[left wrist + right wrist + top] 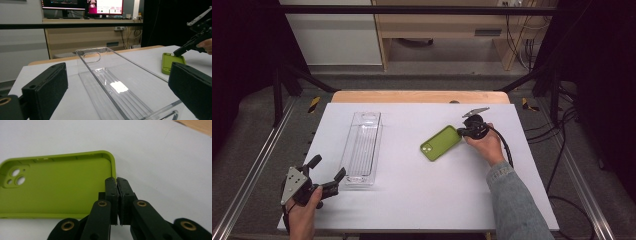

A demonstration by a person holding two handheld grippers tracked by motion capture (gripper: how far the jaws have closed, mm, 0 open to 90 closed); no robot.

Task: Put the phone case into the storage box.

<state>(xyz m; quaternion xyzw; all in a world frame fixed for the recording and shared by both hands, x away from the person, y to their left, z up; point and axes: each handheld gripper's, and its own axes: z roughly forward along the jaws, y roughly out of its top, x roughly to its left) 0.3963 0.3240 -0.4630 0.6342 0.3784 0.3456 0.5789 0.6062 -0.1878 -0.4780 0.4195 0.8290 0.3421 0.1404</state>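
Note:
A lime-green phone case (440,142) lies hollow side up on the white table, right of the middle. My right gripper (460,131) is shut on the case's near end wall; the right gripper view shows the rim of the case (57,187) pinched between the two jaws of the right gripper (116,180). The left gripper view has the case (172,62) at its right with the right gripper (178,52) on it. My left gripper (329,166) is open at the front left, nothing between its jaws. It faces the near end of a clear plastic tray (362,147).
The long clear tray (112,82) is empty and runs away from me, left of centre. The white table top (422,200) has open room in front and at the back right. Cables (557,150) hang off the right side. A wooden shelf unit (442,30) stands beyond the table.

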